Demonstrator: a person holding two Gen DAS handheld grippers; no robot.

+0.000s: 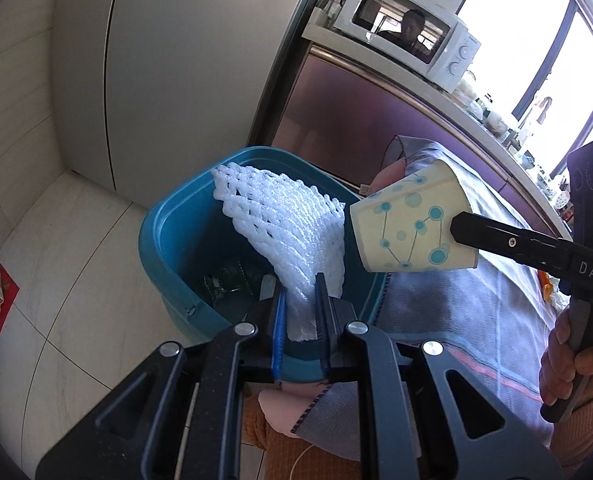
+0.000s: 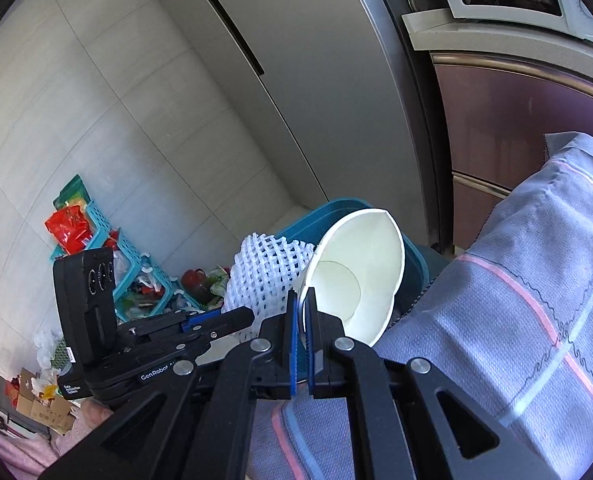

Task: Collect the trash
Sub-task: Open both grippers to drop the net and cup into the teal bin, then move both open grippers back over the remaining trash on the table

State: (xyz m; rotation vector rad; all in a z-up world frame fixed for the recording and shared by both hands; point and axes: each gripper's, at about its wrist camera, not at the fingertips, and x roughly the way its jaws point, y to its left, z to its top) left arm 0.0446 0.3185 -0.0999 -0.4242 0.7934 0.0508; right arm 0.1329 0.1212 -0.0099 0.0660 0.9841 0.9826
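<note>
- My left tool [image 1: 301, 280] is clamped nearly shut on the lower end of a white foam net [image 1: 284, 224]; the rest of the net fans up and to the left over the open mouth of the teal bin [image 1: 156, 240].
- My right tool [image 2: 303, 296] is closed tight on the rim of a paper cup [image 2: 360, 276], one finger inside the wall and one outside.
- In the left wrist view the cup [image 1: 412, 228] is pale yellow with blue dots and lines, lies tilted on its side, and hangs just right of the net, above the bin's right rim.
- In the right wrist view the cup's white inside faces me, and the foam net [image 2: 264, 276] sits just left of it, with the bin [image 2: 414, 264] behind both.
- The bin stands on the pale tiled floor [image 1: 68, 264], near a tall grey fridge [image 1: 168, 80].
- A striped grey cloth [image 2: 516, 280] lies to the right of the bin.
- A white microwave [image 1: 408, 32] sits far off on the table [image 1: 508, 148].
</note>
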